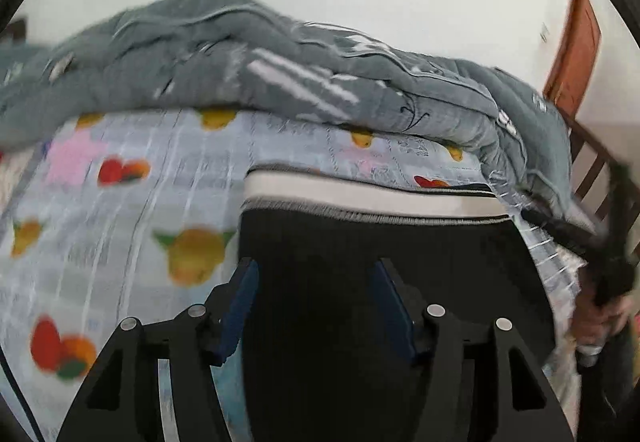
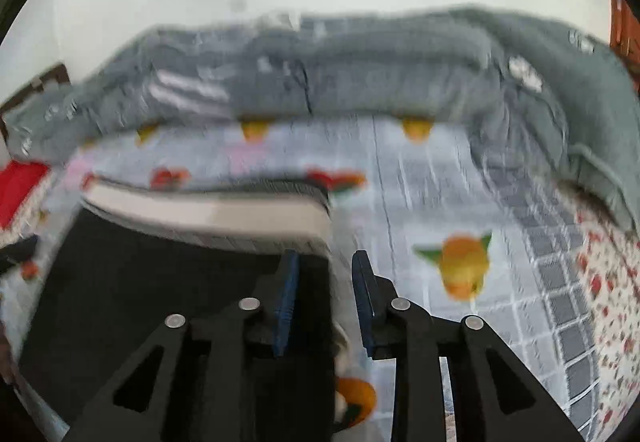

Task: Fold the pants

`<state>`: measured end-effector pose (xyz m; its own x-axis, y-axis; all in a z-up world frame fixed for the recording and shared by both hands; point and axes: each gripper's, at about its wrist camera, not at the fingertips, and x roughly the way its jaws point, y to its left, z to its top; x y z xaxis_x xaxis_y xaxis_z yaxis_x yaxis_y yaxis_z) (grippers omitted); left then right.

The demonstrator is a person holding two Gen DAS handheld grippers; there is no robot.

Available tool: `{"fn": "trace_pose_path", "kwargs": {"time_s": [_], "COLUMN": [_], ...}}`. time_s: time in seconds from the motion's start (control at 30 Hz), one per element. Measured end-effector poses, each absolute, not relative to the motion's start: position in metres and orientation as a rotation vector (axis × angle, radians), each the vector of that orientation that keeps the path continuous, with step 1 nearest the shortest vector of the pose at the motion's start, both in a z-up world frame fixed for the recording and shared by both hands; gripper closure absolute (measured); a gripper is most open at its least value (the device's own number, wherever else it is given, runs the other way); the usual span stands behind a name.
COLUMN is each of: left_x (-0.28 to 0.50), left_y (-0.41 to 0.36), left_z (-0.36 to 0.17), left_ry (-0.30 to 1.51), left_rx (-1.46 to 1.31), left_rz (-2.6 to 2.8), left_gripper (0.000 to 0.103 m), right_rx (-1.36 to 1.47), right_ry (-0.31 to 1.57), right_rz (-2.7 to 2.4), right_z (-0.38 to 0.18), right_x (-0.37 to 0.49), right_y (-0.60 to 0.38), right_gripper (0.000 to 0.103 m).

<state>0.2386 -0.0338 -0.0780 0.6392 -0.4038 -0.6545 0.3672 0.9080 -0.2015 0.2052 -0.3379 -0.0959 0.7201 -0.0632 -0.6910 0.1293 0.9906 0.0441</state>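
Note:
Black pants (image 1: pixel 380 254) with a white and grey waistband (image 1: pixel 360 198) lie flat on a fruit-print bedsheet (image 1: pixel 120 222). My left gripper (image 1: pixel 316 282) hovers over the pants' left part, its jaws wide apart and open; the blue pads (image 1: pixel 240 306) press on nothing. In the right wrist view the pants (image 2: pixel 160 282) fill the lower left, waistband (image 2: pixel 208 214) on the far side. My right gripper (image 2: pixel 326 282) is over their right edge with a narrow gap between the pads, open; the cloth edge runs under that gap.
A bunched grey quilt (image 1: pixel 240 62) lies along the far side of the bed (image 2: pixel 360 74). A dark wooden rail (image 1: pixel 596 170) and an orange door (image 1: pixel 576 42) stand at the right. A red item (image 2: pixel 20 190) lies at the left, a floral cloth (image 2: pixel 608 282) at the right.

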Motion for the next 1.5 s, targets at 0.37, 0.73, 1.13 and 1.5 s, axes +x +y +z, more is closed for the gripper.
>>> {"fn": "trace_pose_path", "kwargs": {"time_s": [0.37, 0.73, 1.13, 1.5], "left_x": [0.305, 0.331, 0.337, 0.339], "left_y": [-0.077, -0.076, -0.077, -0.078], "left_z": [-0.127, -0.136, -0.139, -0.139], "left_ry": [0.833, 0.82, 0.809, 0.804], "left_rx": [0.036, 0.027, 0.026, 0.036], "left_rz": [-0.338, -0.323, -0.292, -0.276], "left_gripper": [0.036, 0.033, 0.031, 0.029], "right_rx": [0.122, 0.052, 0.077, 0.061], "right_ry": [0.829, 0.814, 0.793, 0.787], "right_rz": [-0.051, -0.08, -0.061, -0.073], "right_z": [-0.141, -0.15, -0.153, -0.152], "right_x": [0.274, 0.304, 0.317, 0.317], "right_y": [-0.319, -0.31, -0.312, -0.31], "right_gripper": [0.073, 0.072, 0.071, 0.071]}}
